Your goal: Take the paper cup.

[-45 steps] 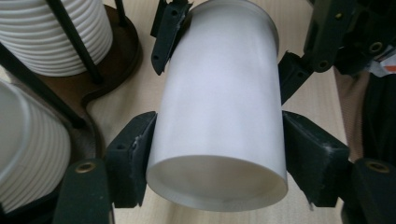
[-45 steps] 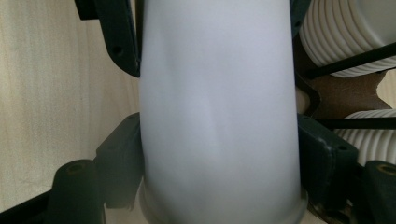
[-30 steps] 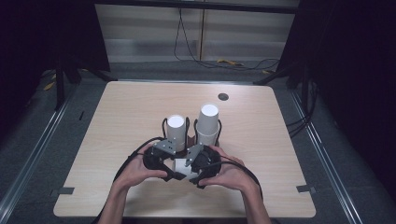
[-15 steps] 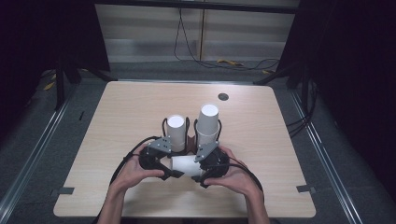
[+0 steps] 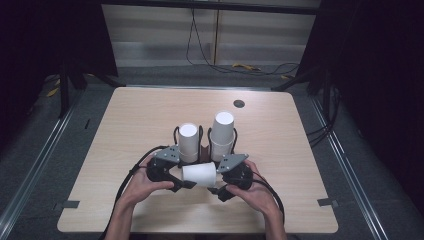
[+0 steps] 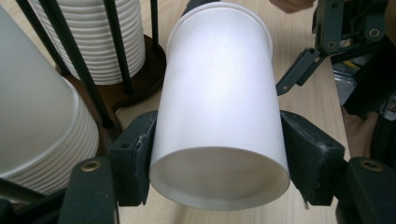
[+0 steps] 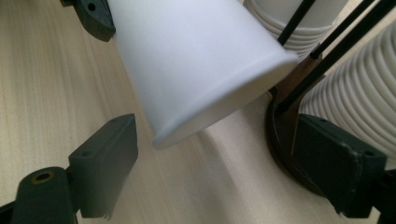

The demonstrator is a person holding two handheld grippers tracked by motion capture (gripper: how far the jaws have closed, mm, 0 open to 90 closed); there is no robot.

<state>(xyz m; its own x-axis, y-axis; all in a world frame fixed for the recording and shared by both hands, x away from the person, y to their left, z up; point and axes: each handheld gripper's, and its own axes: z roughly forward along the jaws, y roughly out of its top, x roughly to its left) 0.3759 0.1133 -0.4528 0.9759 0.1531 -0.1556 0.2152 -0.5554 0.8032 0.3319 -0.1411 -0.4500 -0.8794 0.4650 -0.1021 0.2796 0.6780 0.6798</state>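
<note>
A single white paper cup lies on its side just above the table, between my two grippers. My left gripper is shut on it; in the left gripper view both black pads press on the cup near its base. My right gripper is at the cup's rim end. In the right gripper view its jaws stand wide open, with the cup's rim above and between them, touching neither pad.
Two stacks of white cups stand in black wire holders just behind the grippers, a shorter left stack and a taller right stack. A small dark disc lies farther back on the wooden table. Cables trail from both grippers.
The right gripper has drawn a little to the right, away from the left one, so the lying cup now shows between them. The left gripper has stayed put.
</note>
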